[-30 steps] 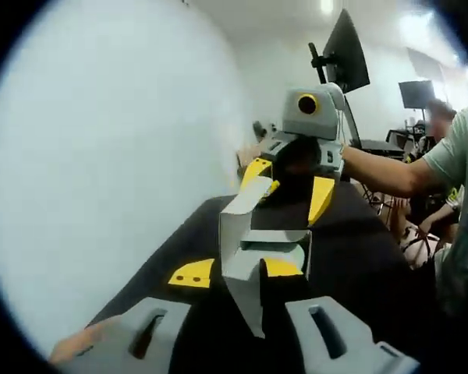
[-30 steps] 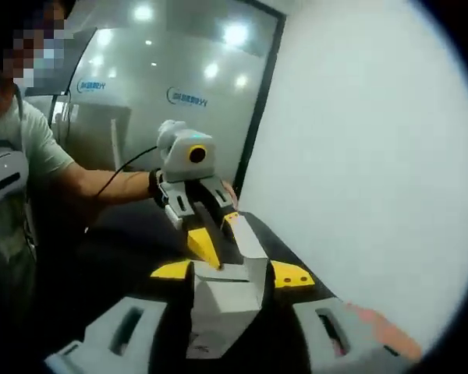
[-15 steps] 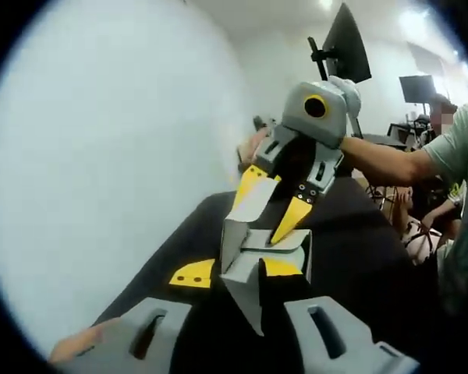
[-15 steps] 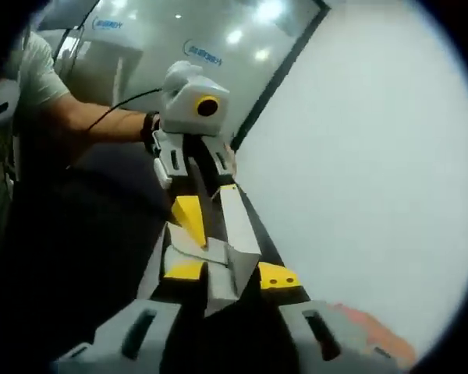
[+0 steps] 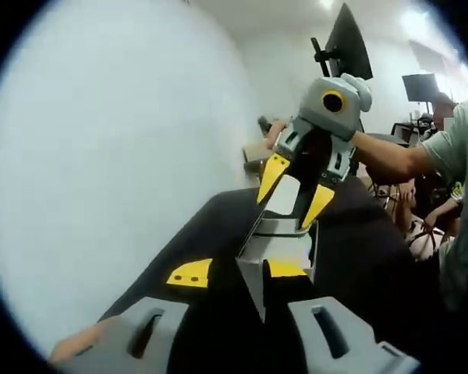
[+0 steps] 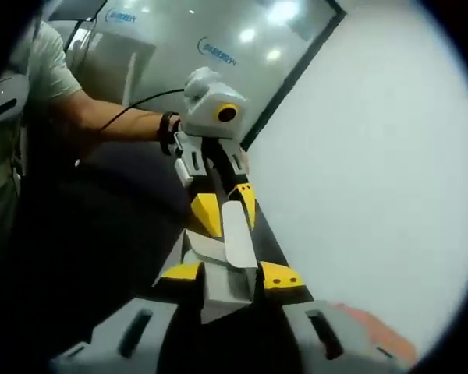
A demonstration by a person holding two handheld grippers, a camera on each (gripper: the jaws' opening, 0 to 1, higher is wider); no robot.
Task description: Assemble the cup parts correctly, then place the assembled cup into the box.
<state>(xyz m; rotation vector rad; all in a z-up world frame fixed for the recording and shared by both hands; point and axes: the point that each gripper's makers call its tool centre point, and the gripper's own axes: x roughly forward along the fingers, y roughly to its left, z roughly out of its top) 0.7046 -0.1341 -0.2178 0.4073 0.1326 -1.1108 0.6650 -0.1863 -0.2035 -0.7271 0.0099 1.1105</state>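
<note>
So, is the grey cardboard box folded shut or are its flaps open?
Open: the grey cardboard box has flaps spread; the right gripper pinches one upright flap.

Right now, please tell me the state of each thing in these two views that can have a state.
Box: open, its flaps up, standing on the dark table.
Box flap: raised, gripped between the yellow tips of the right tool.
Left tool: closed on a long raised flap of the box.
Right tool: closed on the box flap.
Monitor: screen dark.

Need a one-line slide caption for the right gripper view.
Both grippers' yellow-tipped fingers hold a grey folded box above the dark table.
</note>
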